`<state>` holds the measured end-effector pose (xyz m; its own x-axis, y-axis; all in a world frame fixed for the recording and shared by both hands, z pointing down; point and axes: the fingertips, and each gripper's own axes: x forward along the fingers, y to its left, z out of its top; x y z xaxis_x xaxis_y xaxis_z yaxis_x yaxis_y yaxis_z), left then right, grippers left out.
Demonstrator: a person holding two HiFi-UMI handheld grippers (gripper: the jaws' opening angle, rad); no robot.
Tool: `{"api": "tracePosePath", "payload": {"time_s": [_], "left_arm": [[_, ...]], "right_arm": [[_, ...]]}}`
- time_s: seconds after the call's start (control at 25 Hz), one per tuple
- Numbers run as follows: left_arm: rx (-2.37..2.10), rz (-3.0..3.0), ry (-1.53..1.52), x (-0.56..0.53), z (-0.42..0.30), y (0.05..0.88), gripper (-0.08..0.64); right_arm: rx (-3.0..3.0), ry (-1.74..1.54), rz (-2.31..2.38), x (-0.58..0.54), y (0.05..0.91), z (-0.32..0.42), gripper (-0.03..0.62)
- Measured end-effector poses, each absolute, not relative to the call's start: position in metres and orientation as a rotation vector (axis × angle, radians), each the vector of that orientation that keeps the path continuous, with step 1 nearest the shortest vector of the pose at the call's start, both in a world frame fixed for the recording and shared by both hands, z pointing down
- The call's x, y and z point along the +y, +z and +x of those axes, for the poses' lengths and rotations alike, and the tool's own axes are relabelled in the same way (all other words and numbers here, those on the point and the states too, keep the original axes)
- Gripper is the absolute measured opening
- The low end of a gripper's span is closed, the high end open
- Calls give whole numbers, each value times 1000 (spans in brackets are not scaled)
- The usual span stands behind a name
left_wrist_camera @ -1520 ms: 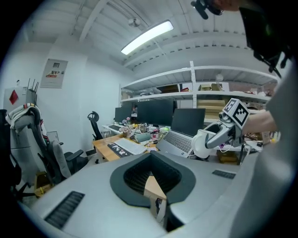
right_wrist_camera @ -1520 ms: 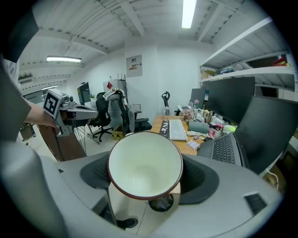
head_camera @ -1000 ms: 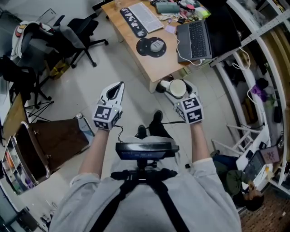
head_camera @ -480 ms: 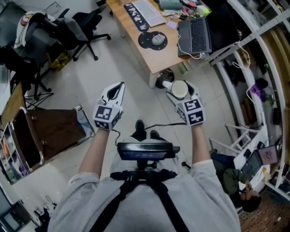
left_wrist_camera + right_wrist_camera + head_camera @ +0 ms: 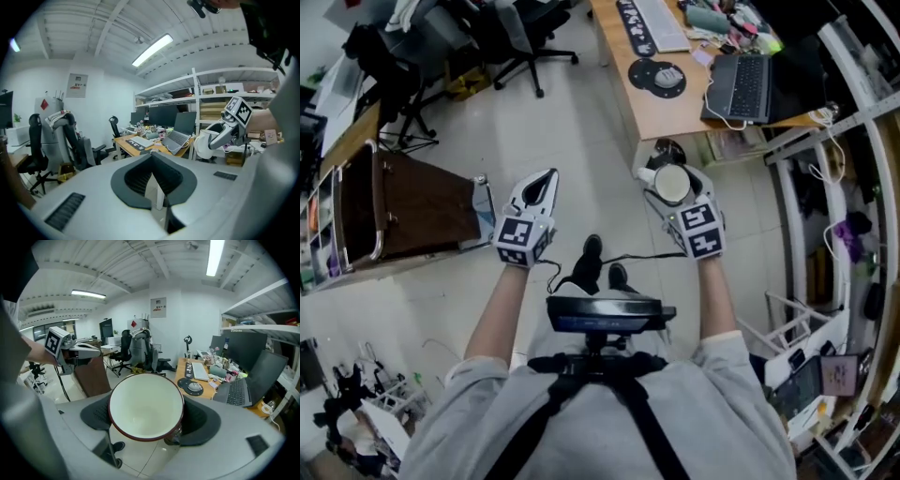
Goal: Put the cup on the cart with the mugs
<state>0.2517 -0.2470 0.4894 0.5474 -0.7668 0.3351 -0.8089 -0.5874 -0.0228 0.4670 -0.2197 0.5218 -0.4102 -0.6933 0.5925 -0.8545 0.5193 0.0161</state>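
Observation:
A white cup (image 5: 671, 184) with a dark red rim sits between the jaws of my right gripper (image 5: 673, 178), which is shut on it. In the right gripper view the cup (image 5: 145, 408) faces the camera mouth-first and is empty, with the pads pressed on both its sides. My left gripper (image 5: 547, 180) is held level with it at the left, its jaws shut on nothing, and its pads (image 5: 140, 180) meet in a point. The brown-topped cart (image 5: 417, 202) with a metal rail stands on the floor left of the left gripper. No mugs can be made out on it.
A wooden desk (image 5: 661, 112) with a keyboard, mouse pad and laptop (image 5: 745, 86) stands ahead at the right. Black office chairs (image 5: 520, 33) crowd the far left. Metal shelving (image 5: 853, 112) runs down the right side. The person's shoes (image 5: 598, 262) stand on pale tiled floor (image 5: 581, 141).
The whole view has swung: the desk has slid right and up, and the cart has come nearer the left gripper. Both grippers keep their pose, and the cup stays held.

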Motion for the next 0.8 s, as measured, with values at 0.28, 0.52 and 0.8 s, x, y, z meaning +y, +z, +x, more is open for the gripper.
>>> {"api": "tracePosePath", "payload": {"time_s": [0.28, 0.52, 0.8], "left_arm": [[-1636, 2443, 486, -199, 181, 491, 2], [-1907, 2216, 468, -145, 101, 486, 2], [-2175, 1948, 434, -70, 5, 479, 2]], "right_arm": [[-2359, 306, 957, -214, 523, 389, 410], [-2465, 205, 626, -198, 523, 293, 410], [-2537, 59, 253, -157, 516, 169, 410]]}}
